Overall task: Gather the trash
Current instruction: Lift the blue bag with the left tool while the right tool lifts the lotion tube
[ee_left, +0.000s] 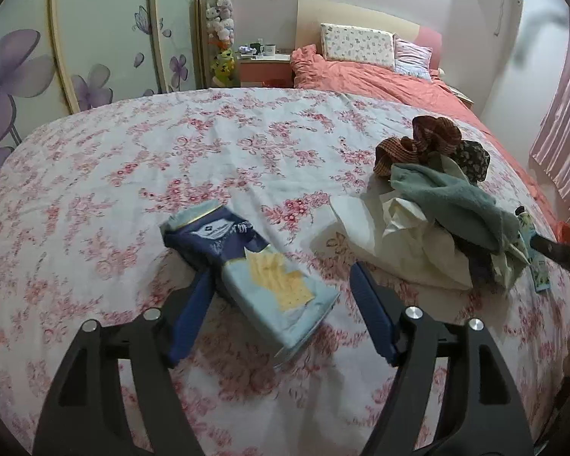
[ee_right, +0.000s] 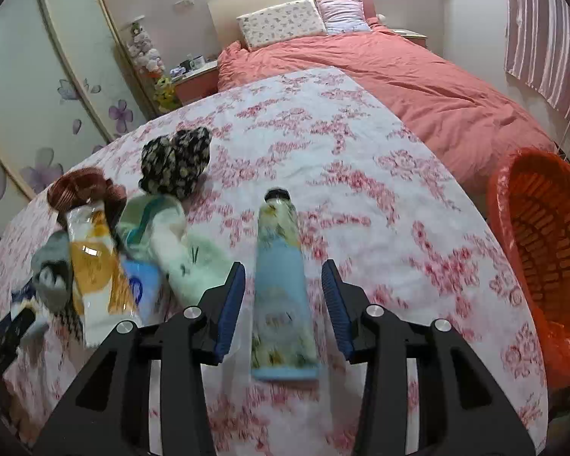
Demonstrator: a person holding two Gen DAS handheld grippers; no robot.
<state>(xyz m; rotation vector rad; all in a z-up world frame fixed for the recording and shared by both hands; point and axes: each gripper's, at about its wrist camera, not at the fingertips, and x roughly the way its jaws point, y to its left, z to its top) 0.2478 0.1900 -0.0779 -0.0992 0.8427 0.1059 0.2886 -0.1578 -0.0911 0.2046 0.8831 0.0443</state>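
Observation:
In the left wrist view my left gripper (ee_left: 281,277) is open, its blue pads either side of a crumpled blue cracker wrapper (ee_left: 254,273) lying on the floral bed sheet (ee_left: 133,152). In the right wrist view my right gripper (ee_right: 283,271) is open around a light blue tube with a black cap (ee_right: 281,288) lying on the sheet; the pads stand apart from it. An orange trash basket (ee_right: 539,243) lined with an orange bag stands beside the bed at the right.
A heap of socks, scrunchies and tissue (ee_left: 437,197) lies right of the wrapper. In the right wrist view a yellow-white wrapper (ee_right: 95,266), a green-white packet (ee_right: 174,243) and scrunchies (ee_right: 178,163) lie left of the tube. Pink duvet (ee_right: 418,76) and pillows lie beyond.

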